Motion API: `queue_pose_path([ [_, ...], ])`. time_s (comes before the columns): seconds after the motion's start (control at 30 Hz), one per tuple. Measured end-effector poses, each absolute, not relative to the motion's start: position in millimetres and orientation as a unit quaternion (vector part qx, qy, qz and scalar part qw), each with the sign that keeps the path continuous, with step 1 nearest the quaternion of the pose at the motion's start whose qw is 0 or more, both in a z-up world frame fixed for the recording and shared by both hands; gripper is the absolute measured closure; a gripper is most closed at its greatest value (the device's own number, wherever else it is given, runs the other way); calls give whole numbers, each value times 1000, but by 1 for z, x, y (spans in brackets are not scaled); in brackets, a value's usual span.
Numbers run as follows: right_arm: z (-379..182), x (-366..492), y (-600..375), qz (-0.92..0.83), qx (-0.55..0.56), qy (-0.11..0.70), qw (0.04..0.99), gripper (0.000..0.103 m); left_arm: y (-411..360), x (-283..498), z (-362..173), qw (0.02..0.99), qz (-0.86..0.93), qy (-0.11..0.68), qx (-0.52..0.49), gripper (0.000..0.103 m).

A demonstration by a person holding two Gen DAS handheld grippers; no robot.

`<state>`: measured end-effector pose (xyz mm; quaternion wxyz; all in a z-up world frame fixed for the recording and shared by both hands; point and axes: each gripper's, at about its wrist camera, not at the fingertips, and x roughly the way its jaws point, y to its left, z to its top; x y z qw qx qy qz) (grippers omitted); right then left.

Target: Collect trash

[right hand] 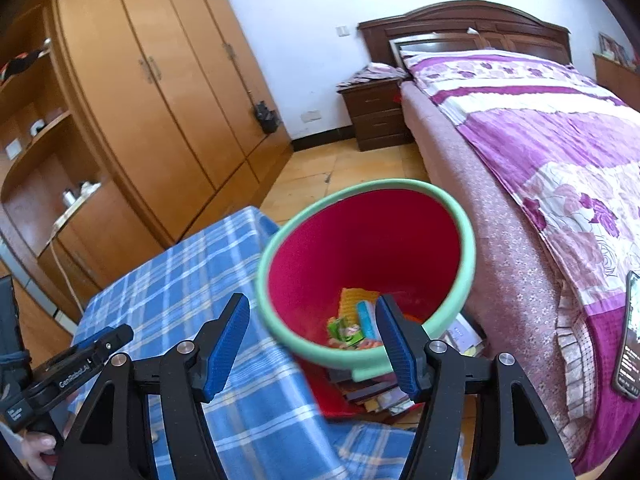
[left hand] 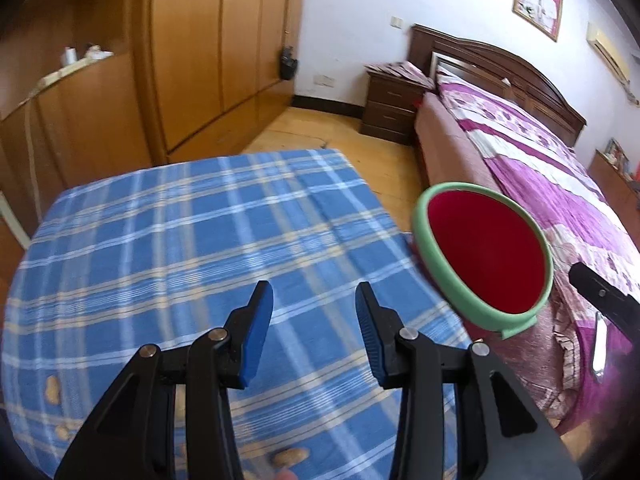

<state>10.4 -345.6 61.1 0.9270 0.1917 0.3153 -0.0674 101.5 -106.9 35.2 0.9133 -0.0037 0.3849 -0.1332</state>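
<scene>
Both jaws stood parted and empty, the right gripper (right hand: 312, 344) just above the red bin (right hand: 436, 240) with wrappers (right hand: 352, 320) already inside, while peanut shells (left hand: 290, 457) beneath the left gripper (left hand: 314, 332) on the checked cloth (left hand: 180, 240) suggested work remained.

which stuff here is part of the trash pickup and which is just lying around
Part of the job:
- red plastic bin with a green rim
- colourful wrappers in the bin
- peanut shells on the blue plaid tablecloth
- left tongs and right tongs, both empty

Just lying about:
- black phone on the purple floral bedspread
- stacked books under the bin
</scene>
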Motion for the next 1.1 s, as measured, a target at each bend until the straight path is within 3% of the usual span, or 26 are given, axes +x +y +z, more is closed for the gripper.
queue_pose_path([
  [0.5,71,-15,-276,-26,166,293,941,36,-46,54,39,928,-82,361,-25,59],
  [1.1,37,-32,-224,-1,119,303,946,36,-10,23,24,935,-34,351,-27,58],
])
